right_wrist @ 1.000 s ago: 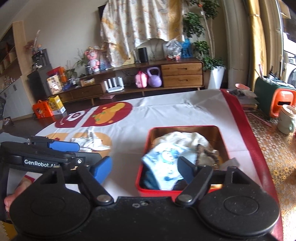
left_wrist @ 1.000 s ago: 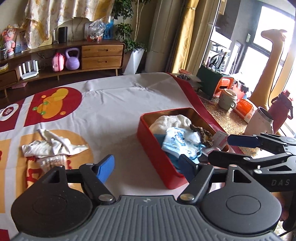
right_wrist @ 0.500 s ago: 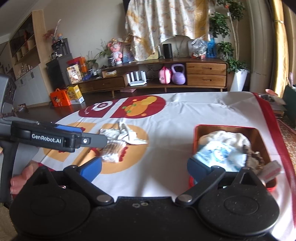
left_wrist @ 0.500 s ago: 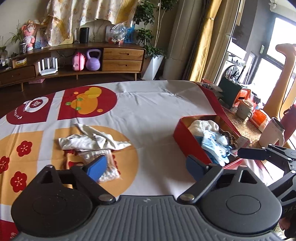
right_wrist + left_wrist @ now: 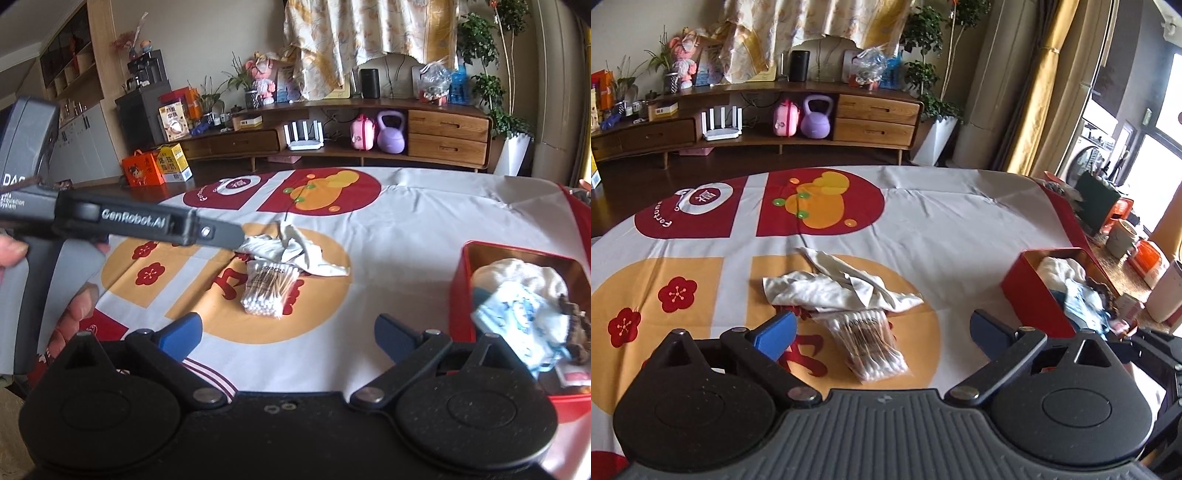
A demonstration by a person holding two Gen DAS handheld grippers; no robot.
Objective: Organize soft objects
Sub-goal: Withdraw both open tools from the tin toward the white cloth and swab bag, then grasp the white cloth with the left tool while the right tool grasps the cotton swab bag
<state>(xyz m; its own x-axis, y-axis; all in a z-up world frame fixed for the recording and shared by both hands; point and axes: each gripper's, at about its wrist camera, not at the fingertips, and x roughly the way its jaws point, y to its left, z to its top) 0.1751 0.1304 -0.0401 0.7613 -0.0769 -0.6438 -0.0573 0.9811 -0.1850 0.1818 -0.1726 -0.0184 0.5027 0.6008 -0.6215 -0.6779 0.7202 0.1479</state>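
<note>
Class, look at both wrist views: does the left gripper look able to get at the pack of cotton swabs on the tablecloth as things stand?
Probably yes. The left gripper is open and empty, and the pack of cotton swabs lies just ahead between its fingers; only the white cloth overlaps the pack's far end.

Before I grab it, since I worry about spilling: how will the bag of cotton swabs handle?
The bag of cotton swabs looks light and probably crinkly-slick, being clear film. It may sag at the ends. The white cloth overlaps its far end, so lifting could drag that.

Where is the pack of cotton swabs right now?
The pack of cotton swabs lies on the tablecloth's orange circle, just in front of the crumpled white cloth and left of the red box.
</note>
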